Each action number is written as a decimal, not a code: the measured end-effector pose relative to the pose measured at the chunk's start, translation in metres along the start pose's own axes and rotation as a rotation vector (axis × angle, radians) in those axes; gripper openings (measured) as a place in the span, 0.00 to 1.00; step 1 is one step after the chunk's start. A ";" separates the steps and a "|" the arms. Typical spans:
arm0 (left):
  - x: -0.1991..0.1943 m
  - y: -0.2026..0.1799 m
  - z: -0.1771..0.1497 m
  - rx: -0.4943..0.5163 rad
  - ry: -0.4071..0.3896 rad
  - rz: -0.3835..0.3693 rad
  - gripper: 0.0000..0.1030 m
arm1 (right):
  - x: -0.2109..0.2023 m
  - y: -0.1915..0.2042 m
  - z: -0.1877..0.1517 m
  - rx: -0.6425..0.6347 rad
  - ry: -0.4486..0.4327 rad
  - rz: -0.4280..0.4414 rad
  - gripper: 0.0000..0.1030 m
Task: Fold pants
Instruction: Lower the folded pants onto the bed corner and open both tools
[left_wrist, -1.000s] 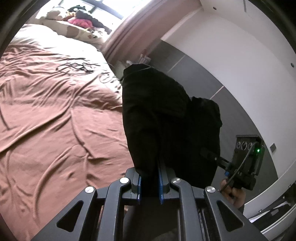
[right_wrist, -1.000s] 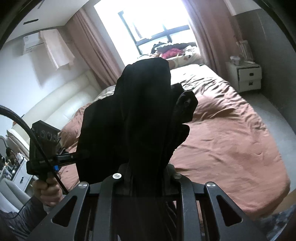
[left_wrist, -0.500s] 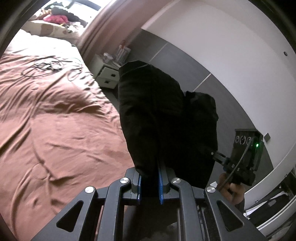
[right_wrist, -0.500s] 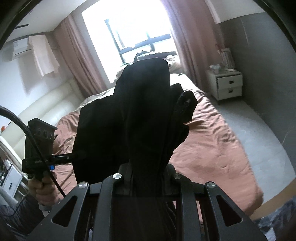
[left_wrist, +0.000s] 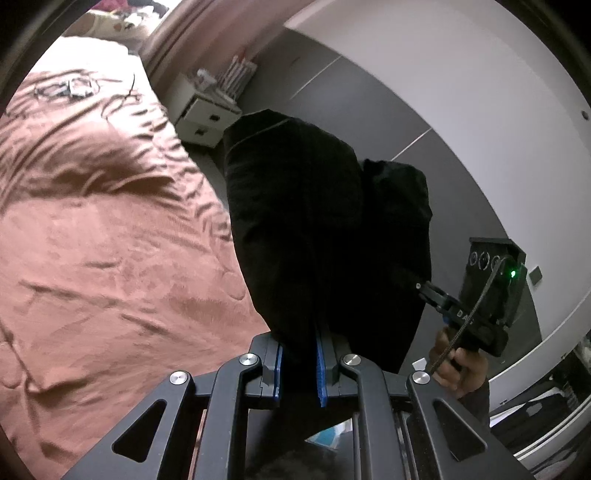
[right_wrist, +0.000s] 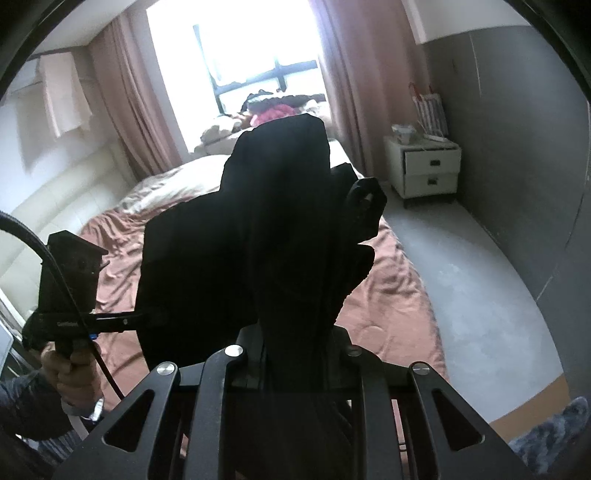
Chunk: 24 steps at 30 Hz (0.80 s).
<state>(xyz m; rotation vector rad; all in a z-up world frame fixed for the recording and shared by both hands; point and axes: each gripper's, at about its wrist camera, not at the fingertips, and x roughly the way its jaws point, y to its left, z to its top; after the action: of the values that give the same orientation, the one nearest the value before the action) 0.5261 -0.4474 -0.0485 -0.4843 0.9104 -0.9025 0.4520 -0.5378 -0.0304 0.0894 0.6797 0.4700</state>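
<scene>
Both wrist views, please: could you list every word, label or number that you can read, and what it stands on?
"DA": white letters on the right gripper body in the left wrist view; the rest is hidden by its cable.
White lettering on the left gripper body in the right wrist view: too blurred to read.
Nothing else bears readable text.

Black pants (left_wrist: 314, 221), rust-brown bedspread (left_wrist: 110, 240), white nightstand (right_wrist: 423, 168), dusty-pink curtains (right_wrist: 129, 92).

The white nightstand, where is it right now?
In the right wrist view the white nightstand stands at the right, against the grey wall beside the bed, under the pink curtain; in the left wrist view it sits upper centre-left.
</scene>
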 end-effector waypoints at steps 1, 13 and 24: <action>0.008 0.005 0.000 -0.007 0.008 0.003 0.14 | 0.006 0.000 -0.002 0.002 0.014 -0.002 0.16; 0.095 0.075 0.007 -0.036 0.077 0.062 0.14 | 0.078 0.004 0.005 0.006 0.153 -0.081 0.16; 0.149 0.142 0.017 -0.156 0.211 0.211 0.25 | 0.106 -0.016 0.022 0.180 0.213 -0.336 0.50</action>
<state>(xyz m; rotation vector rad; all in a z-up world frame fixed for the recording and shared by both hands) 0.6502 -0.4930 -0.2069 -0.4224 1.2073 -0.7016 0.5436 -0.5033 -0.0786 0.0933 0.9268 0.0944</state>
